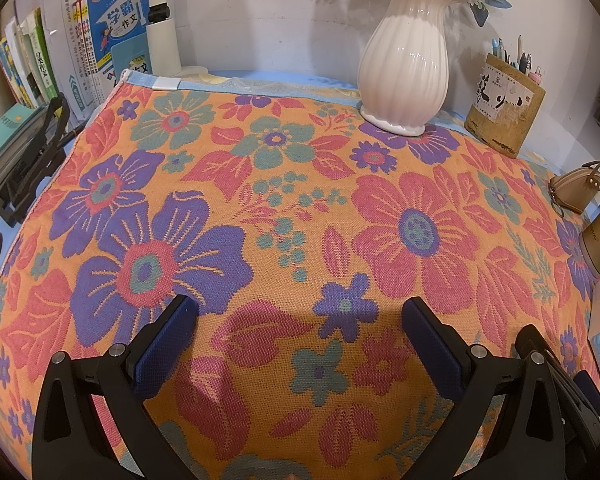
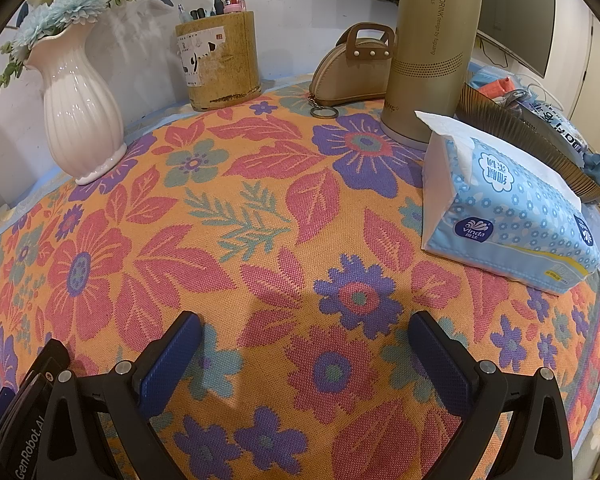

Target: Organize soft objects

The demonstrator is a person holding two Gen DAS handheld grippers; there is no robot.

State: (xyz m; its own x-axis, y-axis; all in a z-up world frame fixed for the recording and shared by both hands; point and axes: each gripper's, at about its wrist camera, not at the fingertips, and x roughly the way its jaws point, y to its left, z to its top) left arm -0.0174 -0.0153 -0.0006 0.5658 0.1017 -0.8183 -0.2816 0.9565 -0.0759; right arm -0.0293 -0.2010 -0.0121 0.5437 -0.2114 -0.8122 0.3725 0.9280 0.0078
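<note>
Both the left gripper [image 1: 300, 312] and right gripper [image 2: 304, 332] hover wide open and empty over the floral towel [image 1: 300, 208] spread flat across the table, limp woven cloth best pinched at an edge or corner.

A cloth [image 2: 260, 216] covers the table. On it, the vase [image 2: 80, 108] stands at the far left. Right of the vase come the pen holder [image 2: 220, 60], a purse [image 2: 348, 76], then a bottle [image 2: 432, 52]. The tissue pack [image 2: 512, 216] lies before the bottle.
</note>
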